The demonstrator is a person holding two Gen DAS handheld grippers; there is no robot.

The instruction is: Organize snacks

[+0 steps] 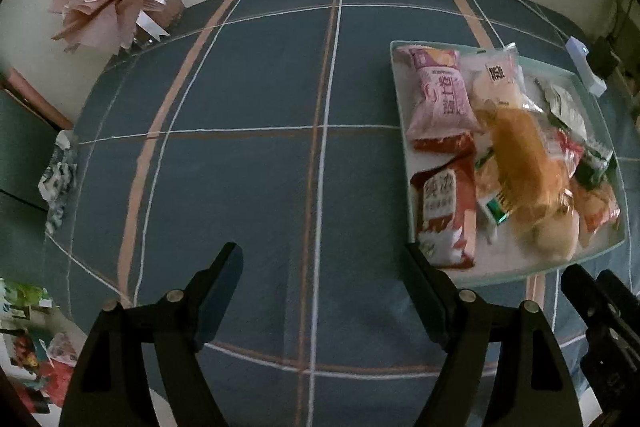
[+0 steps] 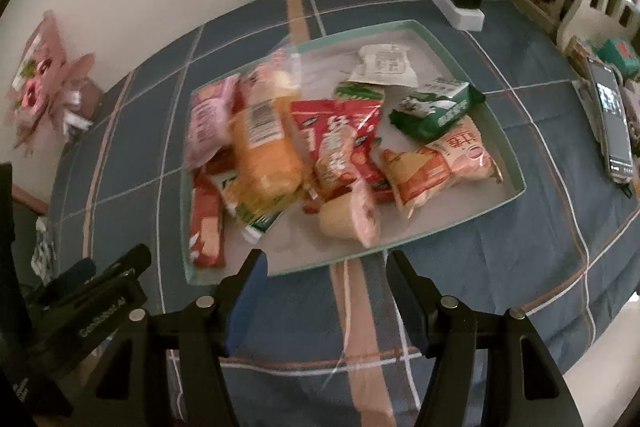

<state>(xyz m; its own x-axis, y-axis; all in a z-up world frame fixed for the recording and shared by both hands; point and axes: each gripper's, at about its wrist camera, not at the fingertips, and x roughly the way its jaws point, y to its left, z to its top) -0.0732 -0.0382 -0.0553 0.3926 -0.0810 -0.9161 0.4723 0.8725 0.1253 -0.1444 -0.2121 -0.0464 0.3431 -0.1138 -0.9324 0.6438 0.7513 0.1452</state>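
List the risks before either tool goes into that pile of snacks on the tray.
1. The clear bag of orange bread lies across other packets in the glass tray; pulling one out from beneath may drag its neighbours over the low rim.
2. The open right tool sits at the tray's near edge, so pushing forward might shove the tray along the blue checked cloth.
3. The black phone lies near the table edge, where a wide swing could knock it.

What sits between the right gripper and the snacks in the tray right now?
Nothing visible. The right gripper is open, empty, just short of the tray's near rim, with only bare tablecloth in the gap. The nearest snack, a pale pink-ended pack, lies just past the rim, uncovered.
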